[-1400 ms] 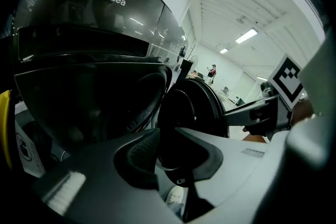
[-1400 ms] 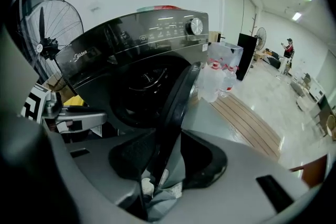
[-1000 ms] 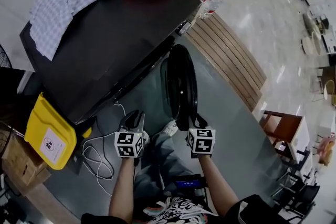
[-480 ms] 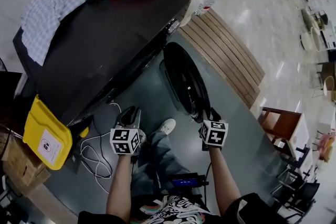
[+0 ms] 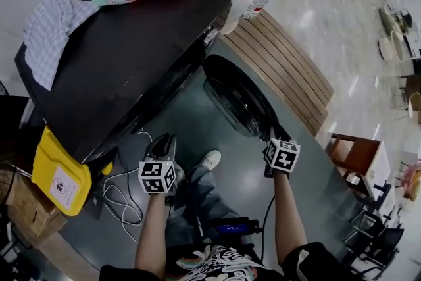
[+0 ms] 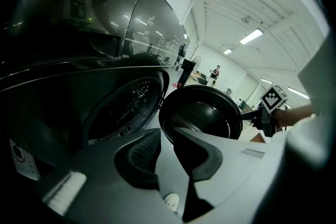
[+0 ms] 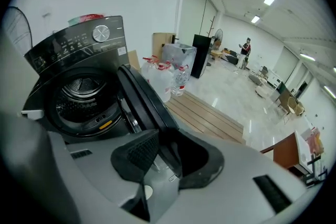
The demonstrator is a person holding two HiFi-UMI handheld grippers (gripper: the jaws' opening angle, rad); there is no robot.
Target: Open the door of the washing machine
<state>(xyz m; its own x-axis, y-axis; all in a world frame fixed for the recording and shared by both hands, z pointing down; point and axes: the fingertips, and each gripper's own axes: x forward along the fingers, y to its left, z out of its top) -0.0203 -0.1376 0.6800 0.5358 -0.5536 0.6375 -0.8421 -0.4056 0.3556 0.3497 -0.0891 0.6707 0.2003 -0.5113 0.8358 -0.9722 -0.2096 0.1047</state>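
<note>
Between the closing jaws of the right gripper (image 7: 163, 157) sits the free rim of the door (image 7: 140, 94), pinched by the pads. The door stands swung well out from the washing machine (image 5: 125, 56). Off to that gripper's left, the left gripper (image 6: 167, 150) hangs with its jaws slightly apart and empty.

The likely trouble is the thin rim. As the door follows its arc it turns against the pads and may slide out, letting the door drift back. Forcing it past its full swing would strain it.

The door stands upright and edge-on to the right gripper, running from beside the drum (image 7: 83, 93) ahead of the jaws back to them. Its glass bowl (image 6: 205, 119) faces the left gripper.
</note>
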